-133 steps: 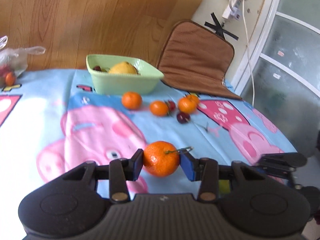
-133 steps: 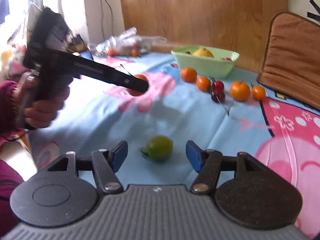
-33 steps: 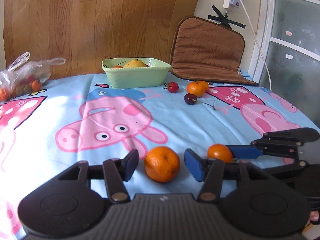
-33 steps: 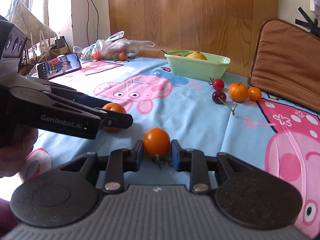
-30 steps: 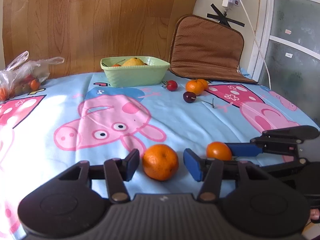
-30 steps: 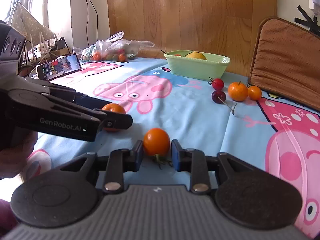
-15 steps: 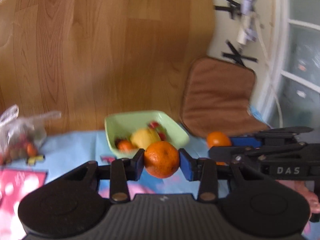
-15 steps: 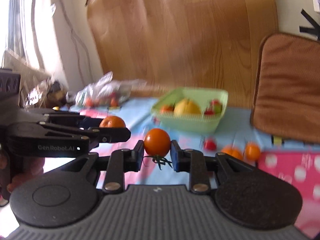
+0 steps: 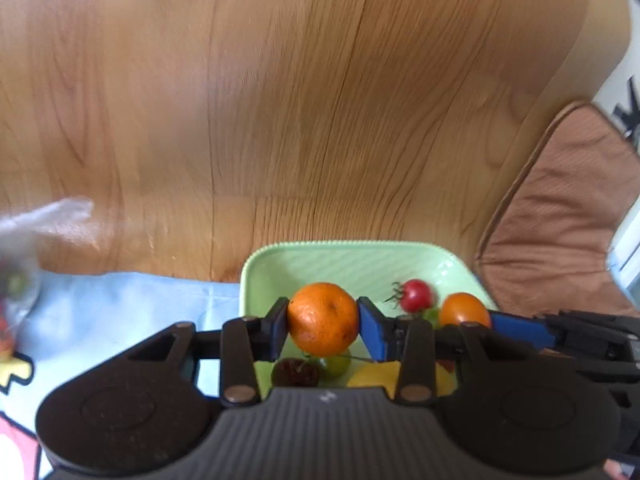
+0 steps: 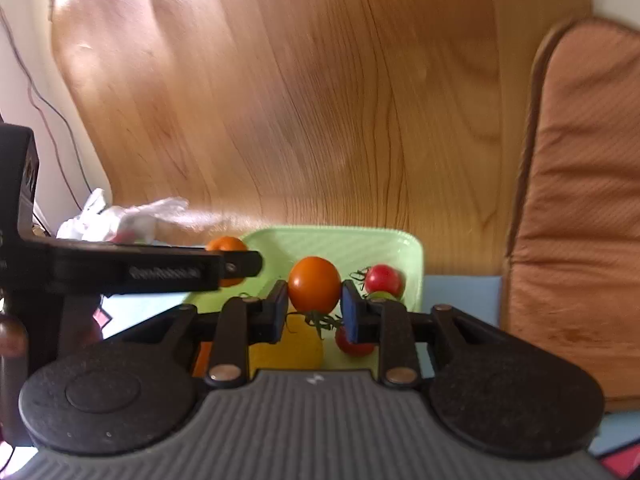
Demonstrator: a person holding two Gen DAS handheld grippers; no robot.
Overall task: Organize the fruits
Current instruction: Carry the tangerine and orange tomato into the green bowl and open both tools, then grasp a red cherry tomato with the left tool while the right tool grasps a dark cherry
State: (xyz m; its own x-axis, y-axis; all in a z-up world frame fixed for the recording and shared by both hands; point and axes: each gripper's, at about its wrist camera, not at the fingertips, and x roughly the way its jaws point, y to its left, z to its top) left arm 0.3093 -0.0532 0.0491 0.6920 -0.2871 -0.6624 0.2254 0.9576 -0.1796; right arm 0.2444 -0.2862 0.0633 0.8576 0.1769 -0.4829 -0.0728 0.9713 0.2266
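Observation:
My left gripper (image 9: 323, 322) is shut on an orange mandarin (image 9: 323, 318) and holds it above the light green bowl (image 9: 340, 264). My right gripper (image 10: 314, 304) is shut on an orange tomato (image 10: 315, 284) with a green stem, also above the green bowl (image 10: 340, 244). In the bowl lie a red cherry tomato (image 9: 416, 295), a dark cherry (image 9: 295, 372), a green fruit and a yellow fruit (image 10: 292, 346). The right gripper with its tomato (image 9: 464, 310) shows at the right of the left wrist view. The left gripper with its mandarin (image 10: 226, 246) shows at the left of the right wrist view.
A wooden panel (image 9: 320, 100) stands right behind the bowl. A brown cushion (image 10: 580, 200) leans at the right. A clear plastic bag (image 10: 120, 220) with fruit lies at the left on the blue cartoon tablecloth (image 9: 120, 304).
Both grippers have closed on their fruits on the cloth, lifted them and carried them forward. They now hang over the bowl, closer than half a second ago.

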